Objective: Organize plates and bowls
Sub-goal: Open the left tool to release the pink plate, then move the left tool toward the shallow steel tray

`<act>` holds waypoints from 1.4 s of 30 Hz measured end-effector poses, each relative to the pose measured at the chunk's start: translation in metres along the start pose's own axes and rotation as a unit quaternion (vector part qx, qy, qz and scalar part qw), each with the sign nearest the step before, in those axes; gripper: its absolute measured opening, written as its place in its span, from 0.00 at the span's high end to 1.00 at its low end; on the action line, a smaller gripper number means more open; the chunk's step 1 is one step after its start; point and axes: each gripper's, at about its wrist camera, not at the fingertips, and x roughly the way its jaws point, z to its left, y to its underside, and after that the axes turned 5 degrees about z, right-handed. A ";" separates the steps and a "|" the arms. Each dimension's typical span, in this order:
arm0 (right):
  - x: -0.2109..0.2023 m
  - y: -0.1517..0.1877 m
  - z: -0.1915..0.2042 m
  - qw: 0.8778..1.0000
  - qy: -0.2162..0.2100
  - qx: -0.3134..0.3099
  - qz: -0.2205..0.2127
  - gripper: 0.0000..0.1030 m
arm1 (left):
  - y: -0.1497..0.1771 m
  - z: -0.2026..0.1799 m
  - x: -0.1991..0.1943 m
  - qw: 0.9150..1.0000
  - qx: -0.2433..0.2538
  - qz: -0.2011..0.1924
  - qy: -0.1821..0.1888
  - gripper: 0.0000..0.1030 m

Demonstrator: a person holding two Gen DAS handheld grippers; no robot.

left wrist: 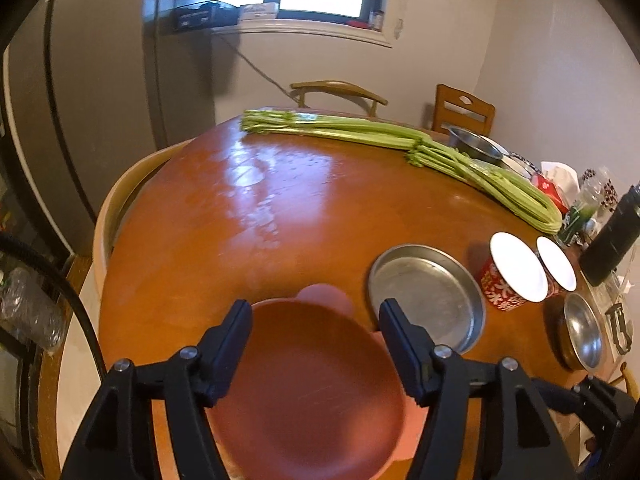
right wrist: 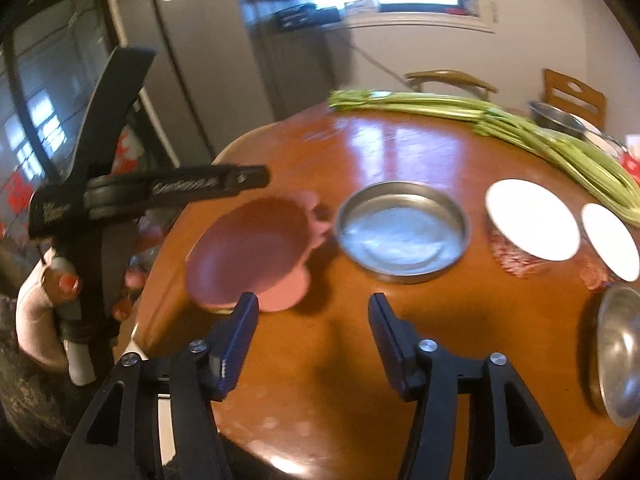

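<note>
while both jaws gape, pink plate (left wrist: 308,384) rests (untouched).

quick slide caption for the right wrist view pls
Open right hand-held gripper above a wooden table, facing a pink plate, a steel pan and two white bowls.

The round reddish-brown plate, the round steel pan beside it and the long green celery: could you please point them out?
Reddish-brown plate (left wrist: 308,380), left wrist view, centre.
Steel pan (right wrist: 402,232), right wrist view, floor.
Celery (left wrist: 344,130), left wrist view, mid-stalks.
</note>
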 end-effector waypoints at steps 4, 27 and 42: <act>-0.002 -0.004 -0.023 1.000 0.016 0.026 -0.007 0.42 | -0.010 -0.017 0.007 1.000 0.020 0.007 0.003 0.36; 0.065 -0.032 -0.085 0.992 0.030 0.117 0.043 0.42 | -0.043 -0.062 0.096 0.990 0.092 0.105 -0.002 0.36; 0.085 -0.032 -0.090 0.991 0.036 0.115 0.051 0.48 | -0.035 -0.082 0.117 0.982 0.144 0.122 -0.016 0.71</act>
